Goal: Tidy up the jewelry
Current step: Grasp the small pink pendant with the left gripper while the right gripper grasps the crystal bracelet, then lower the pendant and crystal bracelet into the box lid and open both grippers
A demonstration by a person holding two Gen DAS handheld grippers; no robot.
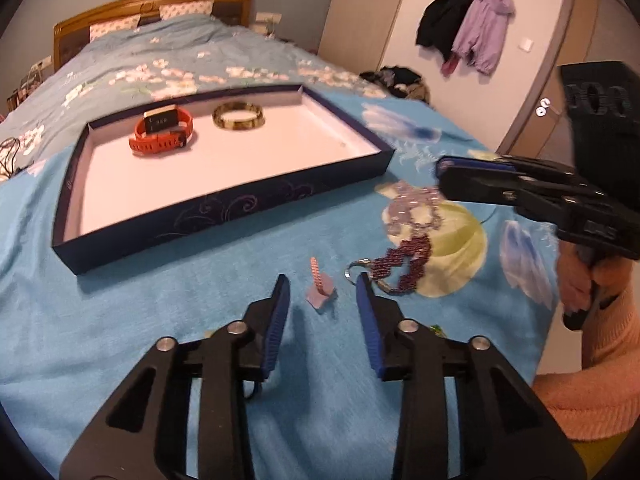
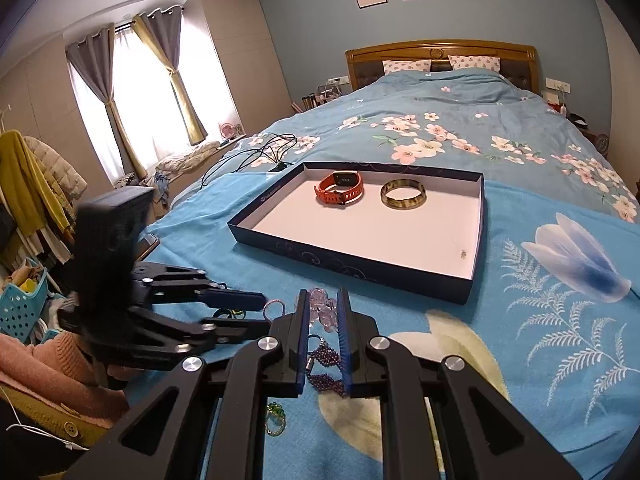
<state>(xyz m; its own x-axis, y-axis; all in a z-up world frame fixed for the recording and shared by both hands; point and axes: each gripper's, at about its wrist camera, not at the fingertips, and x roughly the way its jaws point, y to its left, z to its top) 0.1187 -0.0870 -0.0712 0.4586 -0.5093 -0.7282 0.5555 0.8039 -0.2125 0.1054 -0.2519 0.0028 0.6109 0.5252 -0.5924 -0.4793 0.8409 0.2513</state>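
Note:
A dark blue tray lies on the blue bedspread. It holds an orange watch and a gold-brown bangle. My left gripper is open, its fingers on either side of a small pink beaded piece. A dark purple beaded bracelet and a pale lilac bead cluster lie to its right. My right gripper hovers over these beads with its jaws open narrowly and holds nothing.
A green bead ring lies near the bed's front edge. Black cables trail on the bed left of the tray. A blue basket and clothes stand beside the bed. Coats hang on the wall.

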